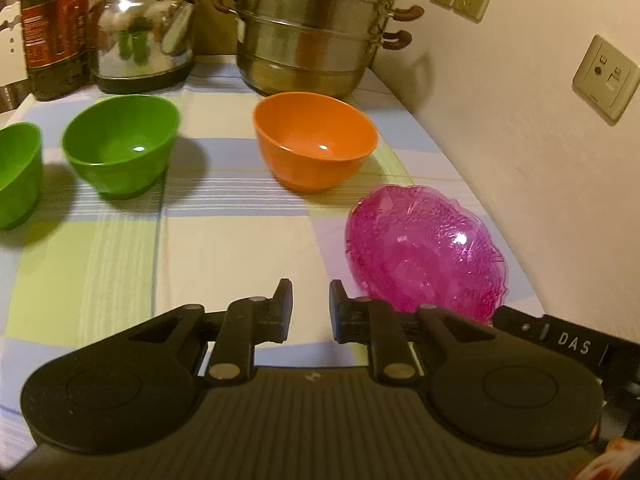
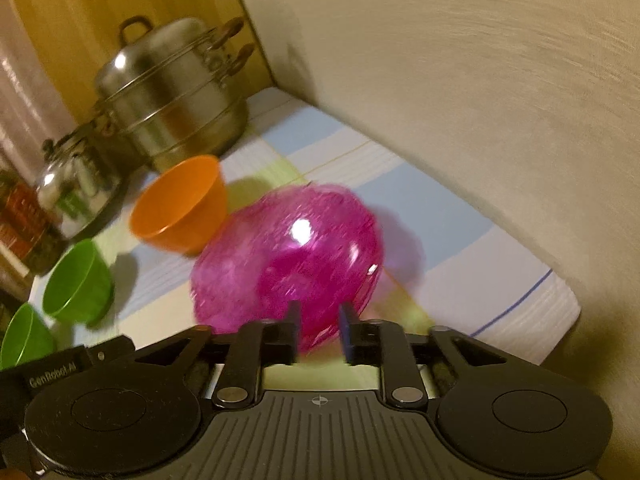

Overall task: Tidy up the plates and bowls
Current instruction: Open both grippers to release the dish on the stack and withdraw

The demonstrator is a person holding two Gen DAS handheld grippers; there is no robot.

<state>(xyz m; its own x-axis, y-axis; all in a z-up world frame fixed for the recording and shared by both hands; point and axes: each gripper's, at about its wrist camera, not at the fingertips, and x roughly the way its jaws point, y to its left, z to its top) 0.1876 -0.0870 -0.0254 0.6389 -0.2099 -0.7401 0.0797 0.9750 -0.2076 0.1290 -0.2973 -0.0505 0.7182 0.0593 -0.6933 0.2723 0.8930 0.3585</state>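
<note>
Left wrist view: both grippers parted and empty, pink dish resting on the tabletop.

Left gripper (image 1: pixel 310 312) has its jaws a narrow gap apart with only the checked cloth (image 1: pixel 224 240) between them; it holds nothing. Right gripper (image 2: pixel 319 332) also stands parted, its jaws in front of the near rim of the pink dish (image 2: pixel 288 256); whether they touch it cannot be told, the frame being blurred. Pink dish lies near the wall (image 1: pixel 520 128), just in front of the orange bowl (image 1: pixel 316 140). Two green bowls (image 1: pixel 120 144) (image 1: pixel 18 172) stand apart to the left. Behind them: a steel steamer pot (image 1: pixel 312 32), a kettle (image 1: pixel 144 36) and a dark bottle (image 1: pixel 56 28).
</note>
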